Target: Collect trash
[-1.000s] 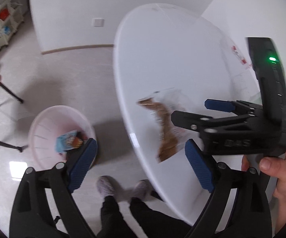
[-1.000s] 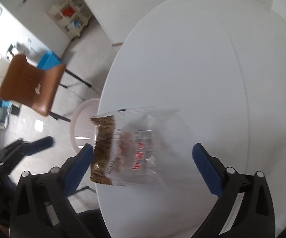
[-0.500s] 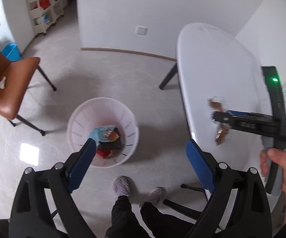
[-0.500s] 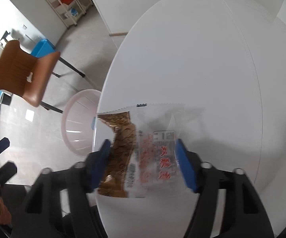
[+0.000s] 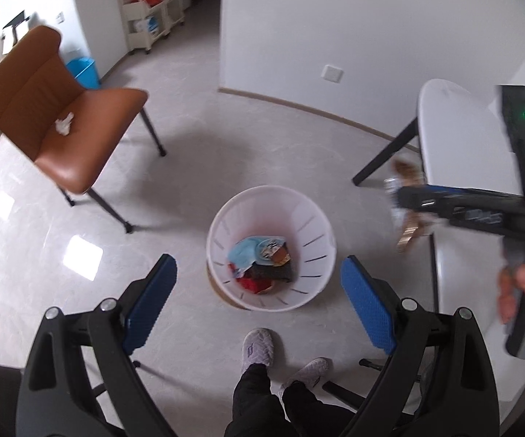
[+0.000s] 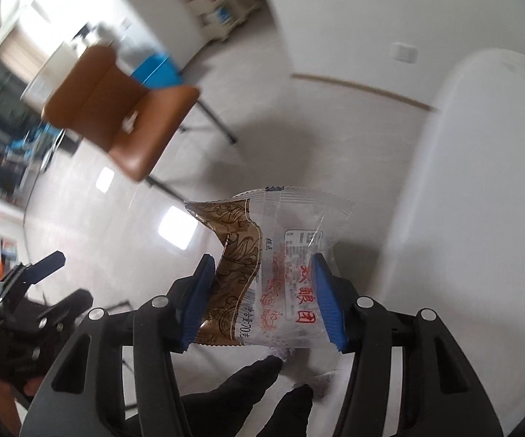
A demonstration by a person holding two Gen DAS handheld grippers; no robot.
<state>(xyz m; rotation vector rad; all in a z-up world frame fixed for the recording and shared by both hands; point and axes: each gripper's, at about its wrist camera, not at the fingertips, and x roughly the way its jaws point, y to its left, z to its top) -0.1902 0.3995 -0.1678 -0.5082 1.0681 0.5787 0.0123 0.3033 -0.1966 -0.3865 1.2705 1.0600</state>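
**Risk log: wrapper carry to bin**

Left claw (image 5: 255,284) is wide open and empty, and I hold it above the white bin (image 5: 271,247) on the floor. Right claw (image 6: 262,298) pinches the snack wrapper (image 6: 273,266) by its lower part, in the air off the tabletop (image 5: 459,138) edge. Thin film may slip; releasing short of the bin drops it on the floor.

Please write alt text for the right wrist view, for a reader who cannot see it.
The right gripper holds a clear and brown snack wrapper between its blue fingers, lifted above the pale floor. A brown chair stands behind on the left, and the white table is at the right edge.
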